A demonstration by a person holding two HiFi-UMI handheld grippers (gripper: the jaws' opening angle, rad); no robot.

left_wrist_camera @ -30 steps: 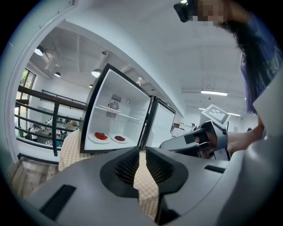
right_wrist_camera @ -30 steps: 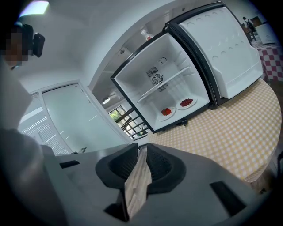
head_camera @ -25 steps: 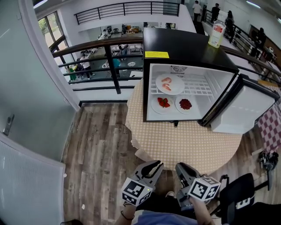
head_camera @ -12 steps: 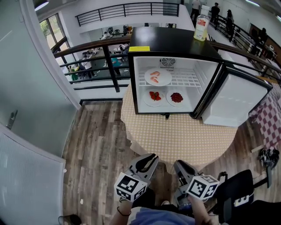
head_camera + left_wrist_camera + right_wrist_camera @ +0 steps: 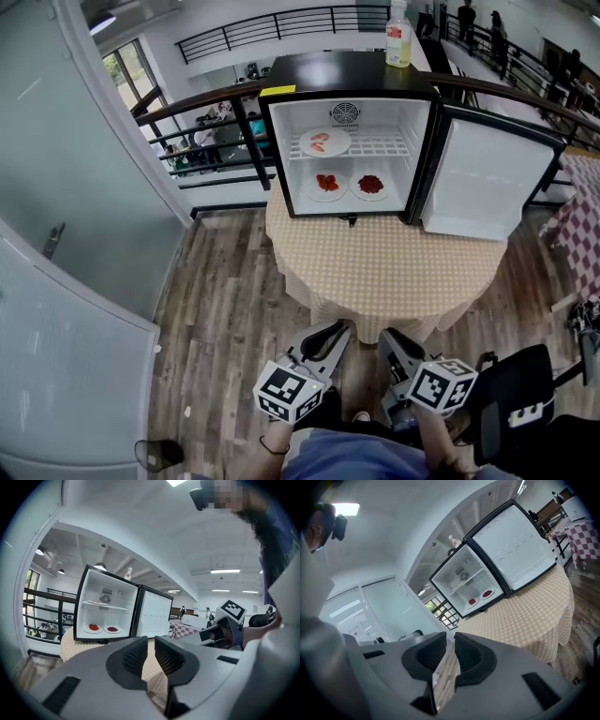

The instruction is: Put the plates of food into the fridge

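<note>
The small black fridge [image 5: 345,141] stands open on the round table [image 5: 384,272], its door [image 5: 478,178] swung right. A plate of shrimp [image 5: 324,142] lies on the wire shelf. Below it sit a plate of red food [image 5: 327,183] and a plate of dark red food [image 5: 371,185]. My left gripper [image 5: 334,330] and right gripper [image 5: 396,339] hang low by my body, well back from the table. Each holds nothing, with a narrow gap between its jaws. The left gripper [image 5: 151,648] and right gripper [image 5: 451,648] both face the fridge [image 5: 110,606] [image 5: 473,585].
A bottle [image 5: 399,42] stands on top of the fridge. A black railing [image 5: 216,103] runs behind the table, a grey wall [image 5: 84,234] on the left. A black chair [image 5: 511,408] is at my right. Wood floor [image 5: 225,300] lies between me and the table.
The fridge and table have drawn farther off and higher in the head view as I backed away. Both grippers stayed low at my body, their jaws unchanged.
</note>
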